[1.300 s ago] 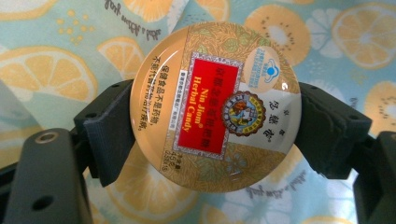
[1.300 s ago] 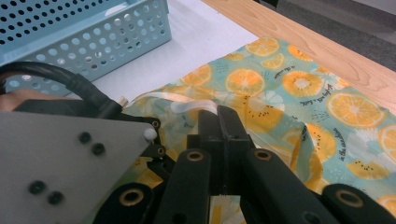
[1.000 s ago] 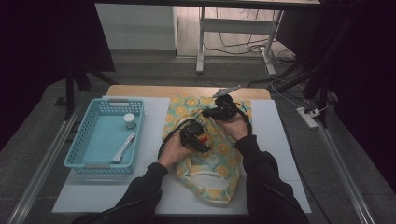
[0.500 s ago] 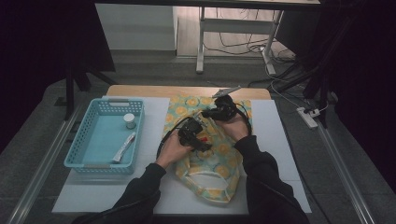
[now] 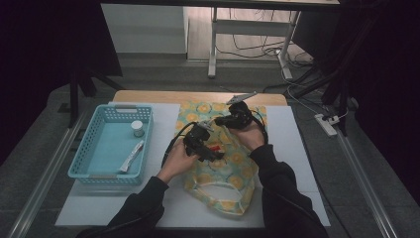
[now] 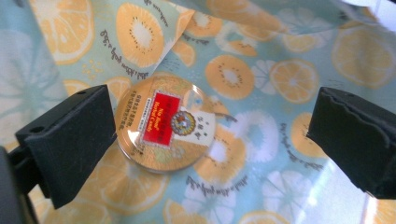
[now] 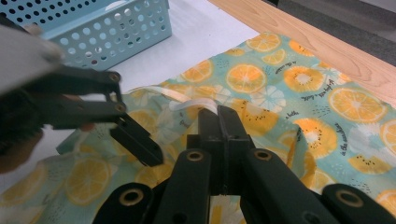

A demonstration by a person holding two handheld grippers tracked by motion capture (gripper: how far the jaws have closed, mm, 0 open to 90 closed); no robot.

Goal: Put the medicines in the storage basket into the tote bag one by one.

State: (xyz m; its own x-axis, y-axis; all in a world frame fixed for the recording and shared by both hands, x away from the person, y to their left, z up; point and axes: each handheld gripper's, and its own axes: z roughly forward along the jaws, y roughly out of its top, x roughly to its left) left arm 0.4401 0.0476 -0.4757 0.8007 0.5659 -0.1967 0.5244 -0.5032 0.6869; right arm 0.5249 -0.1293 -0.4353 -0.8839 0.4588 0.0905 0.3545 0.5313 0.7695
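Note:
A fabric bag [image 5: 223, 168] printed with orange slices lies flat on the white mat. A round gold tin [image 6: 163, 123] with a red label rests on its fabric, seen as a red spot [image 5: 214, 148] in the high view. My left gripper [image 6: 212, 140] hovers over the tin; its jaws have just been opening and now stand wide apart, the tin below them untouched. From above, the left gripper [image 5: 212, 152] sits mid-bag. My right gripper [image 7: 218, 114] is shut on the bag's white-edged rim [image 7: 191, 105] and holds it raised; in the high view the right gripper [image 5: 221, 120] is just behind the left.
A light blue perforated basket [image 5: 94, 163] stands left of the bag, holding a small white bottle [image 5: 137, 129] and a white tube [image 5: 131, 155]. Its corner [image 7: 116, 32] shows in the right gripper view. The wooden table edge [image 5: 198, 96] runs behind the mat.
My left gripper has risen slightly and its jaws have spread. The right gripper has stayed where it was, still clamped on the bag.

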